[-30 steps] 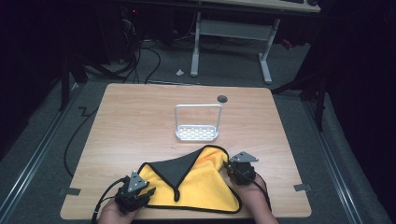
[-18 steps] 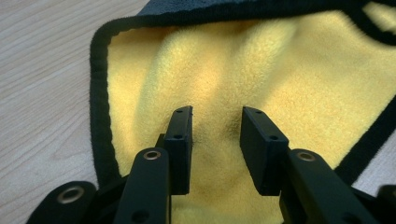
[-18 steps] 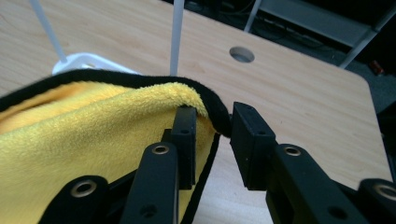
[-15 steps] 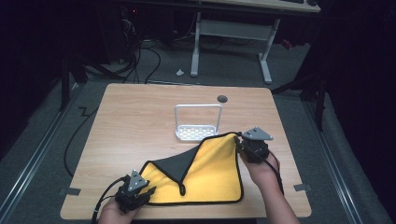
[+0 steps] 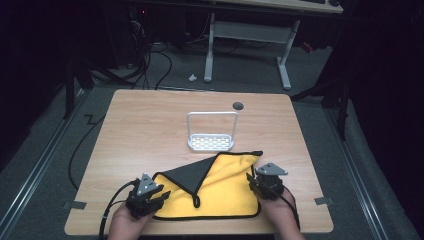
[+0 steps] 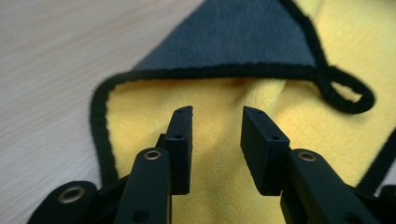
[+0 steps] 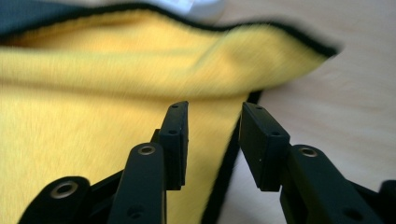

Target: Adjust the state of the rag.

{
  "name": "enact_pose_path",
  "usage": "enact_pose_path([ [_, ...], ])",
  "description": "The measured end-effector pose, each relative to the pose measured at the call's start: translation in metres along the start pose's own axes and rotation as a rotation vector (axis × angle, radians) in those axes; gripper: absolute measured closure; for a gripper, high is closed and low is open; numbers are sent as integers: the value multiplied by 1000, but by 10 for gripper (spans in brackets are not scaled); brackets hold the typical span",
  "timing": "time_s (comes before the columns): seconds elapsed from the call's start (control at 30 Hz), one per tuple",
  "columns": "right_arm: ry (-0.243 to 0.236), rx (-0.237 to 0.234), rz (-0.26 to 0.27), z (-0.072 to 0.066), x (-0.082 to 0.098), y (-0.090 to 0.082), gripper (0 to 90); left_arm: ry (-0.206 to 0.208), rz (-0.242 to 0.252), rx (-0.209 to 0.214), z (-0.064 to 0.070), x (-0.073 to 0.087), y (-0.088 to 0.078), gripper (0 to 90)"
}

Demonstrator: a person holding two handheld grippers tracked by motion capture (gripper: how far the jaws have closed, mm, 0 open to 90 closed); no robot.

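Note:
A yellow cloth (image 5: 227,192) with black edging lies at the table's near edge, and a grey triangular flap (image 5: 187,175) is folded over its left part. My left gripper (image 5: 159,194) rests at the cloth's near left corner. In the left gripper view it (image 6: 215,121) stands open low over the yellow cloth (image 6: 219,186), pinching nothing. My right gripper (image 5: 254,180) is at the cloth's right edge. Its jaws have just been opening, and in the right gripper view it (image 7: 214,116) is open over the black hem (image 7: 229,168), with nothing pressed between the pads.
A white wire rack (image 5: 211,132) stands just beyond the cloth's far edge. A small dark round hole (image 5: 238,105) sits farther back on the wooden table (image 5: 145,125). Desk legs and cables are on the floor behind.
The right gripper carried the cloth's right corner away toward the rack, spreading the yellow side out, then let go and drew back to the right edge. The left gripper stayed put.

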State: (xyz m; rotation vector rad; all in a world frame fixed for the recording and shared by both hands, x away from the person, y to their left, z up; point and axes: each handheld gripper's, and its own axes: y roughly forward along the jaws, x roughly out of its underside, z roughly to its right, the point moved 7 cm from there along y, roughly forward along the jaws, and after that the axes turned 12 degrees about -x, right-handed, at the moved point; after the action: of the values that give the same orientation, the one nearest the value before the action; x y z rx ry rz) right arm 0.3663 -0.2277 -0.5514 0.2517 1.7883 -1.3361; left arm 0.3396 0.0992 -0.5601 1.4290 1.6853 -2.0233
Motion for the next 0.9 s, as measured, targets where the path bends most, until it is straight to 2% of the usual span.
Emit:
enact_pose_path([
  [0.03,-3,-4,-13,-2,5,4,664,11,-14,-1,2,2,4,655],
  [0.1,-3,-14,-53,-5,15,12,699,2,-29,2,5,6,9,663],
  [0.23,5,-29,-61,-5,21,9,763,-7,-22,18,11,11,7,672],
  [0.33,21,-37,-52,-4,33,-4,771,-16,-18,52,21,16,1,675],
  [0.37,21,-37,-52,-4,33,-4,771,-16,-18,52,21,16,1,677],
  [0.4,20,-30,-57,-3,44,-17,772,-14,-22,74,28,19,-3,678],
  [0.47,23,-21,-59,-1,52,-26,771,-8,-36,103,35,21,-8,681],
  [0.53,24,7,-60,4,63,-38,772,-16,-23,109,38,19,-11,687],
  [0.63,66,8,-50,12,67,-43,770,-39,31,75,30,7,-11,664],
  [0.7,70,21,-21,14,63,-44,761,-70,53,90,25,-3,-9,630],
  [0.73,67,21,-12,13,61,-44,753,-75,63,84,24,-11,-7,615],
  [0.8,64,23,-1,13,57,-41,735,-64,63,115,31,-20,-1,566],
  [0.83,69,20,1,12,56,-40,734,-62,64,148,41,-27,3,541],
  [0.9,72,11,-3,11,55,-37,731,-29,67,186,58,-35,10,499],
])
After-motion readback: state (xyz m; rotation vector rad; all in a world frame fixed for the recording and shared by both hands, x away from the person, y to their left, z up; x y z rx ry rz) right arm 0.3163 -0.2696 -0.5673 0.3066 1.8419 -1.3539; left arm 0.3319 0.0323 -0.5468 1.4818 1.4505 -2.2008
